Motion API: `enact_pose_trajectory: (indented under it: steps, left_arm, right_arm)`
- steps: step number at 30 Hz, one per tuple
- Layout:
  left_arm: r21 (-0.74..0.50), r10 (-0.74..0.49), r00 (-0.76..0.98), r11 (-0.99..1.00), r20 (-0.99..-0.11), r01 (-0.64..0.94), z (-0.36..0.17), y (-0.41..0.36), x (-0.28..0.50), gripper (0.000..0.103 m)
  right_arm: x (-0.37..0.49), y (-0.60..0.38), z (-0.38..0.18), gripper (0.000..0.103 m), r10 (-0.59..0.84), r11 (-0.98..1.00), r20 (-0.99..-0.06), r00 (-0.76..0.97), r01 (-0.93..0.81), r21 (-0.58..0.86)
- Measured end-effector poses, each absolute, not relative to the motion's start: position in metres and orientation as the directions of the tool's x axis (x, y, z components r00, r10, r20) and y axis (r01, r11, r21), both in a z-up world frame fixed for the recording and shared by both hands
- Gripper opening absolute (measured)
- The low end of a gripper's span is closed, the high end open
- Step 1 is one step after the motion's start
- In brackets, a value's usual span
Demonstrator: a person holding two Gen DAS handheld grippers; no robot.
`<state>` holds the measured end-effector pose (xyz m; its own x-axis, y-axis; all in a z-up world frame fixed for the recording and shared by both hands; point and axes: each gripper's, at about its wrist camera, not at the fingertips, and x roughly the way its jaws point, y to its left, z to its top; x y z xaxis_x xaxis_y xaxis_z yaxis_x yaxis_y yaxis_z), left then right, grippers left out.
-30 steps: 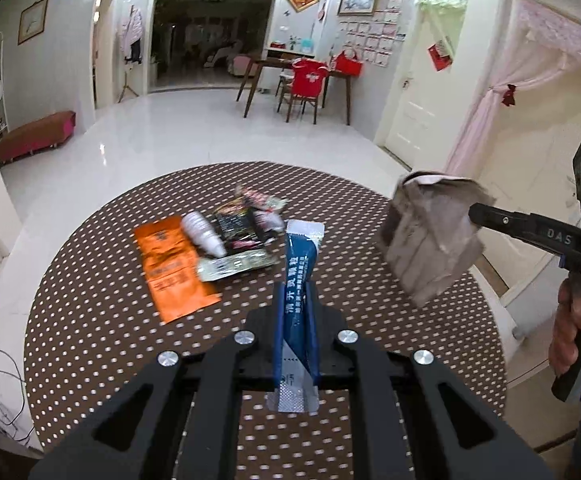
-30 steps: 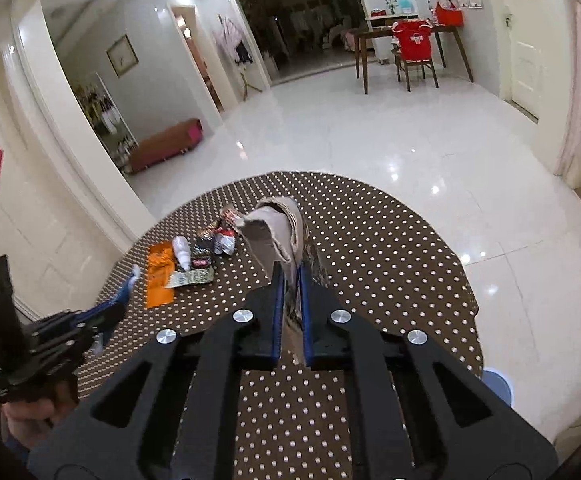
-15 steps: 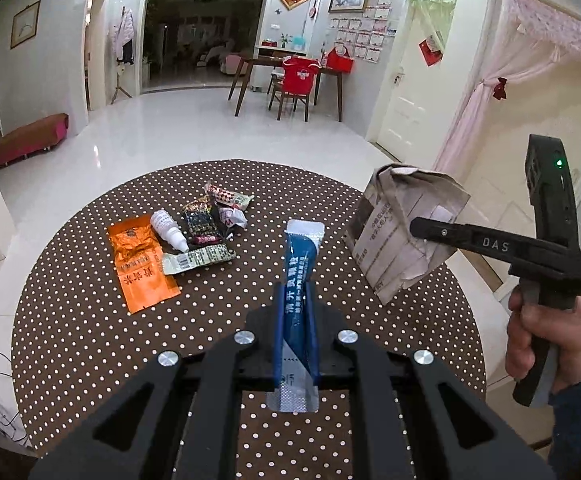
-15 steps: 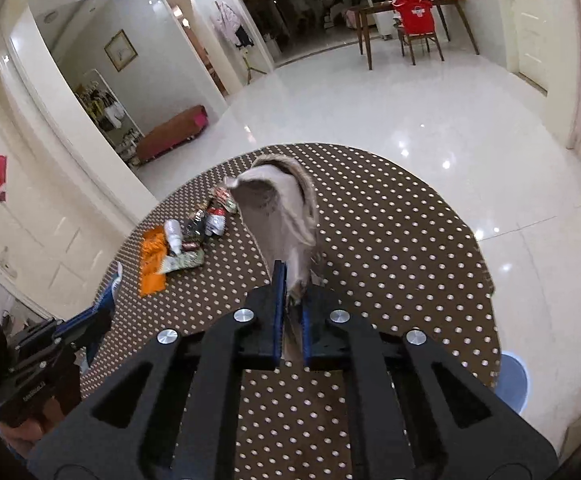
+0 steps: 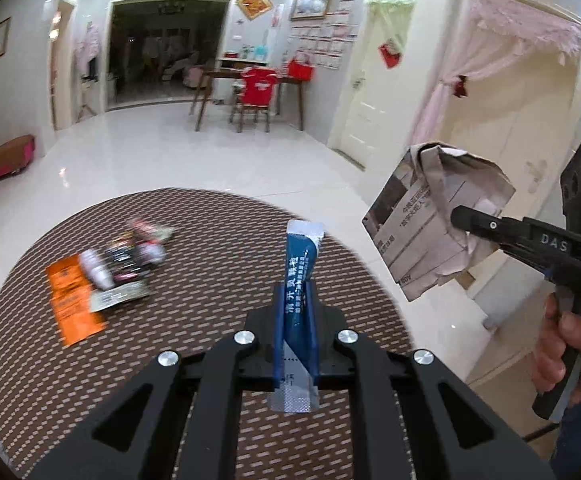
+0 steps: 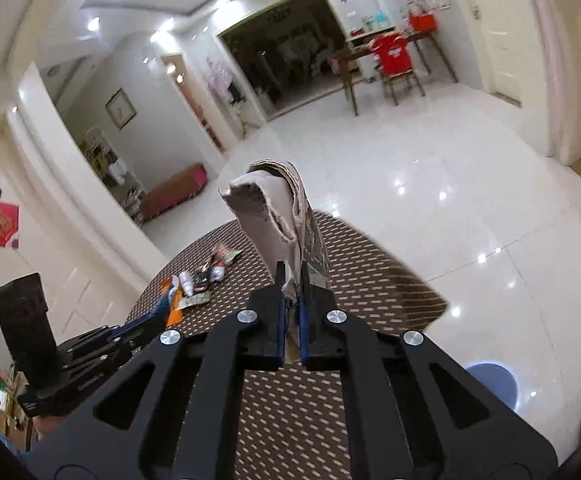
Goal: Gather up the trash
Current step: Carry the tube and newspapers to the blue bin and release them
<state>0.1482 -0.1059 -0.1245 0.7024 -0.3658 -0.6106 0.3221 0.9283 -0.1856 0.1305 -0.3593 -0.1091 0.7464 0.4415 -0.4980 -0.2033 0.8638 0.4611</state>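
Big bare stretch of the dotted worktop point(image 5: 218, 248) on the near and right side, with lots of room to pass. Small pile of trash point(image 5: 106, 268) on the far left part, in the way there. Crumpled paper point(image 5: 430, 224) hanging in the air off the right edge, clamped in the right gripper point(image 5: 460, 216). Blue packet point(image 5: 300, 280) sticking up from the left gripper point(image 5: 296, 312), well apart from the paper. Blue bin point(image 6: 490, 384) low on the floor by the near right edge.
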Motion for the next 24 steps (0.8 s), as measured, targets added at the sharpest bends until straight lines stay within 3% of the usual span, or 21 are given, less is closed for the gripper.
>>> enact_pose_trajectory:
  steps: [10, 17, 24]
  left_arm:
    - [-0.171, -0.485, 0.622, 0.852, -0.615, 0.495, -0.127, -0.221, 0.149, 0.010]
    - [-0.172, -0.509, 0.491, 0.797, -0.707, 0.579, -0.170, -0.305, 0.157, 0.010]
    - [-0.150, -0.450, 0.365, 0.772, -0.815, 0.618, -0.229, -0.361, 0.171, 0.010]
  right_arm:
    - [0.072, -0.470, -0.111, 0.005, 0.266, 0.884, -0.502, 0.823, -0.001, 0.467]
    - [0.053, -0.530, -0.165, 0.005, 0.181, 0.852, -0.596, 0.783, 0.178, 0.493]
    - [0.054, -0.564, -0.229, 0.005, 0.196, 0.802, -0.684, 0.703, 0.287, 0.524]
